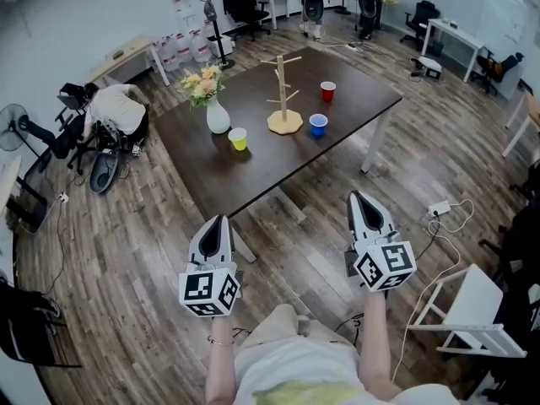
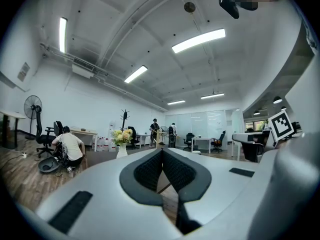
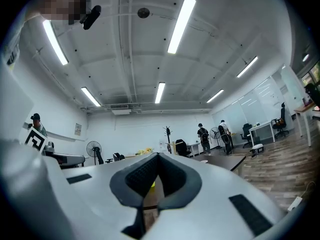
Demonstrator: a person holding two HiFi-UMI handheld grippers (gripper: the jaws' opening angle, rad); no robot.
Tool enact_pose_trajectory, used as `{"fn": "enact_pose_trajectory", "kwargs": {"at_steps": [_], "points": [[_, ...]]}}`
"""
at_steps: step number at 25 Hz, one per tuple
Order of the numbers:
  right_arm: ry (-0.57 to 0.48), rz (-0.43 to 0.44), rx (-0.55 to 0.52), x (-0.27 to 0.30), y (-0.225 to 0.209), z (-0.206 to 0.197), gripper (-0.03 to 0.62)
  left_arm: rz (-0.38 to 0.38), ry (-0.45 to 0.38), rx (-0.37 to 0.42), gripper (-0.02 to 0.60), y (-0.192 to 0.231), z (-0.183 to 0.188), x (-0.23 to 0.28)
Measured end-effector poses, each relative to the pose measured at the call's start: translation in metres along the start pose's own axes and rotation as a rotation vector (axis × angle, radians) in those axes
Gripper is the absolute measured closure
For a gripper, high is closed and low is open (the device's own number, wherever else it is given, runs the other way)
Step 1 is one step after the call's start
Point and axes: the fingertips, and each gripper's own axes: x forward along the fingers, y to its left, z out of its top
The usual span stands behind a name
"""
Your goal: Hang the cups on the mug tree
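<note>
We see the mug tree [image 1: 284,95] standing mid-tabletop [image 1: 253,175]. The red cup [image 1: 327,91] and blue cup [image 1: 318,125] sit beside it, and the yellow cup [image 1: 239,139] is near the flower vase [image 1: 217,112]. Only the head view shows all three cups. The left tongs [image 1: 220,220] and right tongs [image 1: 355,197], each pressed together, hang off the near corner over open floor [image 1: 152,251].

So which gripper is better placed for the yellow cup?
Left, likely: the yellow cup sits ahead of the left gripper; the right gripper faces the blue cup. Both are shut, empty.
</note>
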Motion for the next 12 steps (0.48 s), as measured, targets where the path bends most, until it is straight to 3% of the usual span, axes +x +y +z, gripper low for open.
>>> {"fn": "enact_pose_trajectory", "kwargs": {"at_steps": [12], "points": [[0.031,0.013,0.016,0.05,-0.025,-0.02,0.572,0.017,0.028,-0.031,0.558,0.014,-0.016,0.056]]}}
